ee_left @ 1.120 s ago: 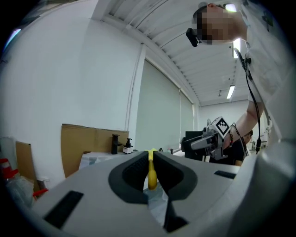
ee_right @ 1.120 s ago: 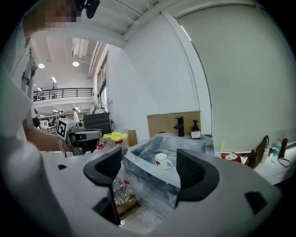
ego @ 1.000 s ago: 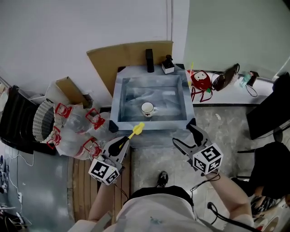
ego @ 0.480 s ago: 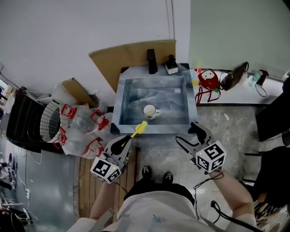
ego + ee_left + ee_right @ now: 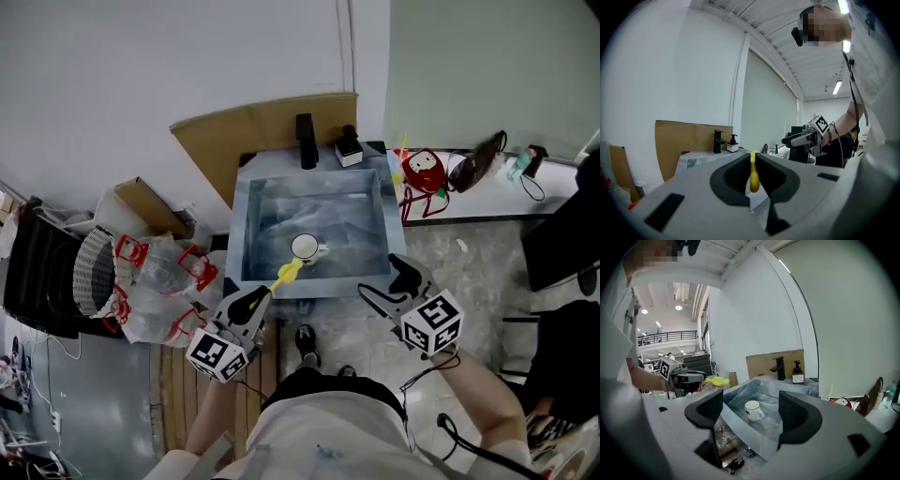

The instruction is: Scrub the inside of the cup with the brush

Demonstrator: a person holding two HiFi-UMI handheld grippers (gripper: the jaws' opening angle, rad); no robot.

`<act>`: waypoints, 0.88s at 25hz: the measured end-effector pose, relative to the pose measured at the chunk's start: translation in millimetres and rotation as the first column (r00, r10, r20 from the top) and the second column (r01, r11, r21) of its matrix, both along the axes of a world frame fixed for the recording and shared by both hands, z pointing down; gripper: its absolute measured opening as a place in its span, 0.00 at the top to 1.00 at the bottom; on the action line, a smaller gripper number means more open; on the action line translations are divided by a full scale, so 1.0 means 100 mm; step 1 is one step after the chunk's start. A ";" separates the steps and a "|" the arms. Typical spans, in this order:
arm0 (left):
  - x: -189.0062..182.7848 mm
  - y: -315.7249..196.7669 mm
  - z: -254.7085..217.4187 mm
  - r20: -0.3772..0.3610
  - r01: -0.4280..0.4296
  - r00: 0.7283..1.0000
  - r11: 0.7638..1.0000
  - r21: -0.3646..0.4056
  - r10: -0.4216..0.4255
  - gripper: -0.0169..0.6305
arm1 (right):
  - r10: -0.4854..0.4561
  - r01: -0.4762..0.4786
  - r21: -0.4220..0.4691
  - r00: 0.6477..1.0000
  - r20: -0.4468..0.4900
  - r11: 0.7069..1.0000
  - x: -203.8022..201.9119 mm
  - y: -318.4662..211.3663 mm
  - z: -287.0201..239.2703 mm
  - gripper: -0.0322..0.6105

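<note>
Step in hand: I judge this to be the approach. The brush is being carried toward the cup and no scrubbing has begun.
Cup [image 5: 305, 247]: stands upright on the floor of the sink [image 5: 236, 246], mouth up and handle to the right, nearer the near wall than the far one.
Brush [image 5: 286, 274]: yellow. Its head pokes out over the near rim of the sink, short of the cup and not touching it.
Left gripper [image 5: 253, 300]: clenched on the brush handle, which sits pinched in the slit between its jaws.
Right gripper [image 5: 380, 284]: released, jaws wide apart with nothing between them. In its own view the cup shows through the gap, but well beyond.
How to do it well: the cup looks light and the basin slick, so the free claw had best steady it by the wall or handle first. Then lower the brush head straight into the mouth and work it round the wall and bottom.
Far rim: the faucet [image 5: 305, 141] and soap bottle [image 5: 348, 145] stand well apart from the work.
</note>
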State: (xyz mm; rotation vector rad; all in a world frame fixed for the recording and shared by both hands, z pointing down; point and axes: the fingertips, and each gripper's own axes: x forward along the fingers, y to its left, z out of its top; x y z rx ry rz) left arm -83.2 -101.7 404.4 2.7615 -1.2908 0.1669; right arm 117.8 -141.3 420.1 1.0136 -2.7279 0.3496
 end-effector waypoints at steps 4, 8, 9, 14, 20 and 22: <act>-0.14 -0.32 0.13 0.016 -0.011 1.000 1.000 -0.019 0.011 0.92 | 0.004 -0.004 -0.020 1.000 -0.021 1.000 -0.13 -0.19 0.04 0.40; -0.19 -0.67 0.19 0.008 -0.067 0.998 0.997 -0.030 0.067 0.92 | 0.017 -0.018 -0.022 0.997 -0.070 1.000 -0.25 -0.46 0.12 0.40; -0.21 -0.74 0.22 0.018 -0.083 0.996 0.996 -0.035 0.084 0.92 | 0.017 -0.019 -0.027 0.996 -0.082 0.999 -0.29 -0.53 0.15 0.40; -0.38 -1.05 0.37 0.069 -0.169 0.982 0.982 -0.086 0.175 0.92 | -0.050 0.043 -0.037 0.977 -0.209 0.998 -0.60 -0.81 0.31 0.40; -0.44 -1.29 0.61 0.033 -0.341 0.934 0.915 -0.216 0.356 0.92 | -0.164 0.137 -0.106 0.930 -0.329 0.985 -0.89 -1.11 0.58 0.40; -0.45 -1.35 0.71 0.041 -0.380 0.914 0.888 -0.257 0.403 0.92 | -0.202 0.162 -0.136 0.908 -0.367 0.977 -0.94 -1.17 0.70 0.40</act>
